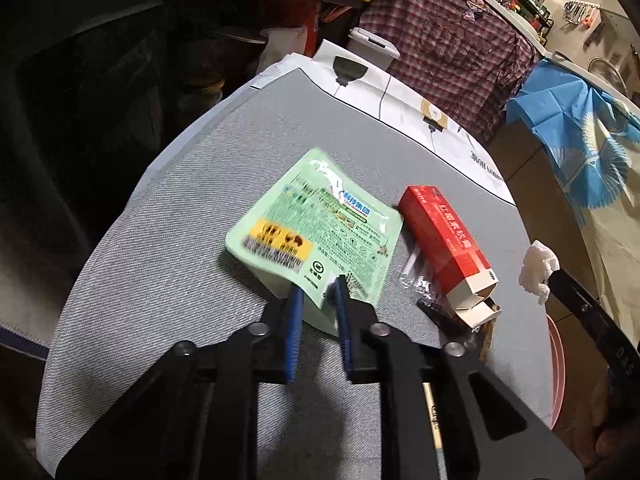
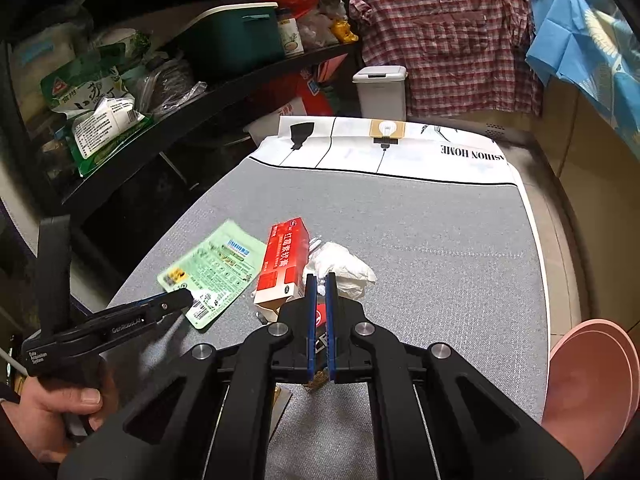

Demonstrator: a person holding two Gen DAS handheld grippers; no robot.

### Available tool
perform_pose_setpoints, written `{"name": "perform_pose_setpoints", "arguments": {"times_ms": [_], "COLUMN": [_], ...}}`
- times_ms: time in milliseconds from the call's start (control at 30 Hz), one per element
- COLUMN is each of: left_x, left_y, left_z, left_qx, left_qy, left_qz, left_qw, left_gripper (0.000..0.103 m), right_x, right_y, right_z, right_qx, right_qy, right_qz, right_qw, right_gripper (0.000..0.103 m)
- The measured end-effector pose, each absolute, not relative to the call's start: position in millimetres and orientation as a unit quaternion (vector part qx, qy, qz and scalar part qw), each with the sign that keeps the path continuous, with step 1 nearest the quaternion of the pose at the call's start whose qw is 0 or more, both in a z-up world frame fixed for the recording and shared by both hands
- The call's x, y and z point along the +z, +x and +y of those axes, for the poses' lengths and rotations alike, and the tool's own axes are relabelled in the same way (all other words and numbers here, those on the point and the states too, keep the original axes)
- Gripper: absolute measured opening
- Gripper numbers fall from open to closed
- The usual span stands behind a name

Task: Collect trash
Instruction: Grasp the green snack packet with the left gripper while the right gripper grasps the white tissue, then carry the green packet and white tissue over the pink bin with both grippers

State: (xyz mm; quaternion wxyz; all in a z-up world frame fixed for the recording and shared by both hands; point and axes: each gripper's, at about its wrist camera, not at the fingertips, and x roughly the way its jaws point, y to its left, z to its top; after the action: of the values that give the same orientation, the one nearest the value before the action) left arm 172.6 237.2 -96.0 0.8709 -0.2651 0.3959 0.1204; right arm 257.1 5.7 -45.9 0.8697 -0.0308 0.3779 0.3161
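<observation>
Left gripper [image 1: 318, 286]: black body, blue pads, closed on a pale green packet [image 1: 316, 226] bearing a yellow panel. Just right of it: red carton [image 1: 444, 236] with white lettering. Right gripper [image 2: 319, 280]: black, blue pads, holding white crumpled tissue [image 2: 344, 270]. Beneath: grey woven tablecloth [image 2: 440, 248]. Beyond: red-and-white plaid shirt [image 2: 440, 36].

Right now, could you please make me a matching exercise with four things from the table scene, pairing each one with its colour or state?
Things:
1. packet
2. carton
3. tissue
4. basin

Descriptions:
A. pink, at the right edge of the table
B. white and crumpled, pinched by the right gripper
C. green, its corner gripped by the left gripper
D. red, lying with one end flap open

Pairs: 1-C, 2-D, 3-B, 4-A
</observation>
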Motion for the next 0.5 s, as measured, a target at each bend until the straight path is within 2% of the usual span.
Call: {"name": "perform_pose_setpoints", "arguments": {"times_ms": [300,500], "left_x": [-71,-50], "left_y": [173,169], "left_z": [229,218], "left_qx": [0.112,0.113], "left_qy": [-0.228,-0.187], "left_qz": [0.371,0.355], "left_qw": [0.893,0.909], "left_gripper": [0.002,0.000], "right_x": [-33,-24], "right_y": [248,236], "right_z": [1,-5], "right_qx": [0.319,0.316], "right_qy": [-0.038,-0.046], "right_qz": [0.358,0.346], "right_qw": [0.877,0.882], "right_gripper": [0.004,0.004]}}
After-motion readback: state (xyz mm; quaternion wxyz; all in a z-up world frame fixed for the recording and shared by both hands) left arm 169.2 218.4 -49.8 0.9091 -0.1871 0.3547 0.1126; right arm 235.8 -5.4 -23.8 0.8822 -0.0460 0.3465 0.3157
